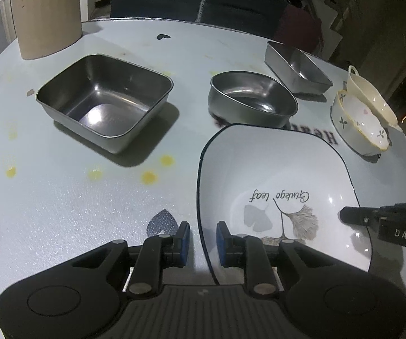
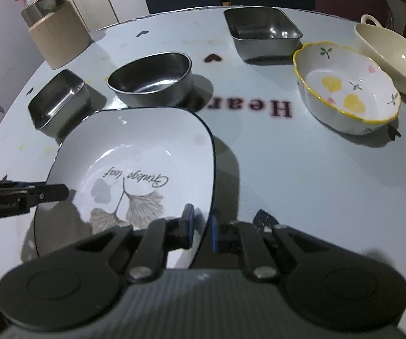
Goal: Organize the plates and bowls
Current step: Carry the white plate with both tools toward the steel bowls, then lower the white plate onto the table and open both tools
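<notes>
A: Where is the white square ceramic plate with the dark rim and ginkgo leaf print [image 2: 135, 163]?

B: It lies on the pale round table [image 1: 61, 197], caught between both claws. The right gripper [image 2: 201, 226] is clamped on the plate's near right rim, one blue pad inside and one outside. The left gripper [image 1: 202, 240] straddles the near left rim, jaws slightly apart; I cannot tell if its pads touch it.

A: And beyond the claws?

B: Just past the plate sits an oval steel bowl [image 2: 150, 79]. Left of that, ahead of the left claw, a large rectangular steel tray [image 1: 104, 99]. Farther back, a second rectangular steel tray [image 2: 262, 32]. Ahead and right of the right claw, a scalloped white bowl with a yellow rim [image 2: 347, 90] touches a cream handled dish [image 2: 392, 53]. Far left stands a beige wooden holder [image 1: 47, 14].
</notes>
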The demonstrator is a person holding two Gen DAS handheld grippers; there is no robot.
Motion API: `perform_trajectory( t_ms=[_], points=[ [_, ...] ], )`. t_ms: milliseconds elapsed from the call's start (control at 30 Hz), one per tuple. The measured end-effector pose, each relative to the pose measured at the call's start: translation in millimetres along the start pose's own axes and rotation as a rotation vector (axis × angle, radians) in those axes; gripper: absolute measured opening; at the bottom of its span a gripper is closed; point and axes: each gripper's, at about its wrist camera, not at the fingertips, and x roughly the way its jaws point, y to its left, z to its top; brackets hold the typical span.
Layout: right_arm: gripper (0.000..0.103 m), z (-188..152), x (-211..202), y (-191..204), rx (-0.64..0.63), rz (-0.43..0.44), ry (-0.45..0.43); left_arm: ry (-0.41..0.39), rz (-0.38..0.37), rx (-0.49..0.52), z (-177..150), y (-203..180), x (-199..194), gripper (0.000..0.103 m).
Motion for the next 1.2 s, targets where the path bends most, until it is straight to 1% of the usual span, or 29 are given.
perform_trajectory(
  t_ms=[100,267,467,600,700,767,800,833,867,900,933,967,1000,1033,1067,1100,1200],
  points=[
    [0.014,-1,0,2,-0.012,-0.008,-0.007,0.002,0.003,0.006,0,-1,0,0.024],
    [0.014,-2,-1,0,0.011,0.002,-0.012,0.006,0.011,0.022,2,-4,0,0.024],
    [0.014,-4,-3,-2,0.041,0.012,0.000,0.010,0.027,0.036,3,-7,2,0.024],
    [0.014,-7,-4,1,0.034,0.012,0.003,0.010,0.035,0.042,4,-8,2,0.024],
    [0.014,-6,-4,-3,0.064,0.031,0.006,0.008,0.056,0.047,2,-9,1,0.032],
    [0.016,-6,-5,-3,0.074,0.036,0.004,0.014,0.067,0.043,2,-7,1,0.040],
    [0.018,-6,-5,-4,0.078,0.043,0.001,0.023,0.066,0.036,1,-6,1,0.047],
    [0.020,-6,-5,-4,0.086,0.050,-0.004,0.029,0.063,0.029,0,-5,1,0.055],
    [0.022,-7,-6,-4,0.091,0.052,-0.007,0.031,0.062,0.022,-1,-4,1,0.059],
    [0.027,-7,-7,-4,0.088,0.060,-0.016,0.029,0.066,0.022,-2,-4,0,0.068],
    [0.039,-7,-9,-3,0.084,0.056,-0.028,0.027,0.072,0.027,-3,-4,-1,0.075],
    [0.049,-6,-11,-3,0.080,0.052,-0.040,0.022,0.079,0.035,-5,-5,-2,0.078],
    [0.053,-6,-12,-2,0.077,0.050,-0.049,0.019,0.082,0.040,-6,-6,-4,0.083],
    [0.060,-6,-14,-2,0.075,0.053,-0.061,0.016,0.083,0.041,-6,-6,-5,0.089],
    [0.065,-6,-15,-2,0.075,0.057,-0.066,0.015,0.082,0.040,-7,-6,-7,0.092],
    [0.068,-6,-16,-2,0.076,0.058,-0.071,0.012,0.082,0.036,-7,-5,-9,0.096],
    [0.080,-8,-20,0,0.058,0.050,-0.088,-0.012,0.094,0.027,-6,-7,-18,0.101]
  ],
)
